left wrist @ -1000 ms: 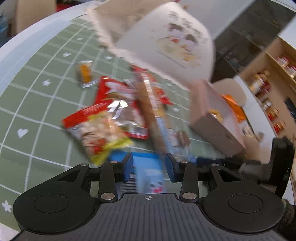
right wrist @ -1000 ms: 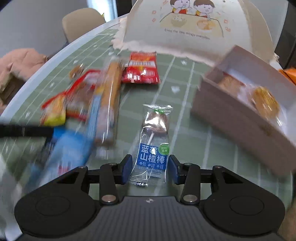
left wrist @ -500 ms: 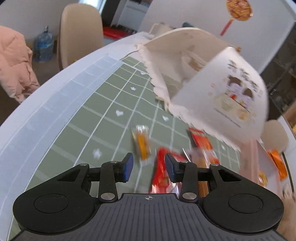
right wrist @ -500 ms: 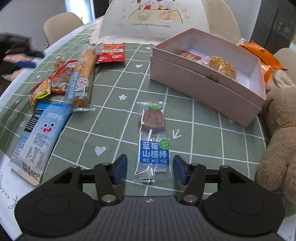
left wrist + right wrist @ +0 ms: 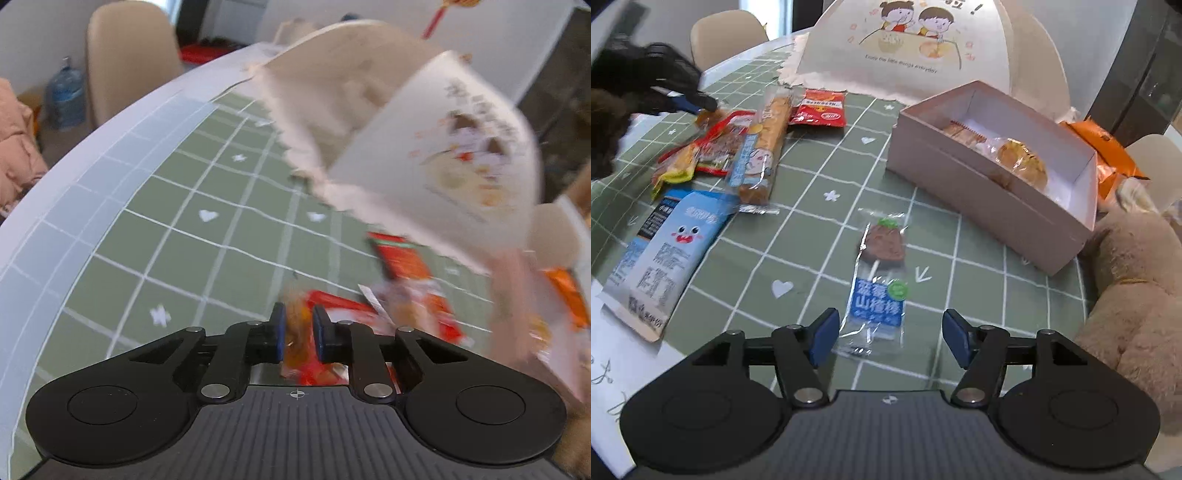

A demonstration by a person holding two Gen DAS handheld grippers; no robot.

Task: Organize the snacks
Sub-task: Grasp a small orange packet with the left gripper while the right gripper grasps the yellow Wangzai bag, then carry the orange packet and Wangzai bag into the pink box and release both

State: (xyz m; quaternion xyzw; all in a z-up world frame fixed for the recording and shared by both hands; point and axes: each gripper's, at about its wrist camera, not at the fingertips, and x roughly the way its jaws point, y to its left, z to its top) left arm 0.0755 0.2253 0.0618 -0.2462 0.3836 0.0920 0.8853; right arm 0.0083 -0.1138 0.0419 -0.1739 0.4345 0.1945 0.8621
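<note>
Snacks are spread over a desk (image 5: 849,177) covered with a green checked cloth. A small orange-brown snack packet (image 5: 297,332) is pinched between the blue-padded fingers (image 5: 277,332) of the left gripper (image 5: 297,334), which are closed on it; in the right wrist view the same packet (image 5: 708,115) is seen at the far left edge of the pile, held at the tip of that gripper (image 5: 698,105). Whether the packet is lifted off the cloth or touching it cannot be told. Just beside it a red packet (image 5: 720,147) is overlapped by a long bread stick in clear wrap (image 5: 764,147), and a second red sachet (image 5: 820,109) lies beyond them. A blue and white pouch (image 5: 665,254) lies nearer, at the desk's left edge. The right gripper (image 5: 888,338) is held with its fingers (image 5: 823,336) wide apart and nothing between them; a lollipop in a clear wrapper with a blue label (image 5: 881,280) lies flat on the cloth just ahead of them, not touched. To the right, an open pink box (image 5: 982,199) holds wrapped pastries (image 5: 1021,164). A domed mesh food cover (image 5: 923,44) printed with two cartoon children stands behind the box, and a plush toy (image 5: 1137,295) sits at the right edge. The left wrist view is blurred on its right side.
</note>
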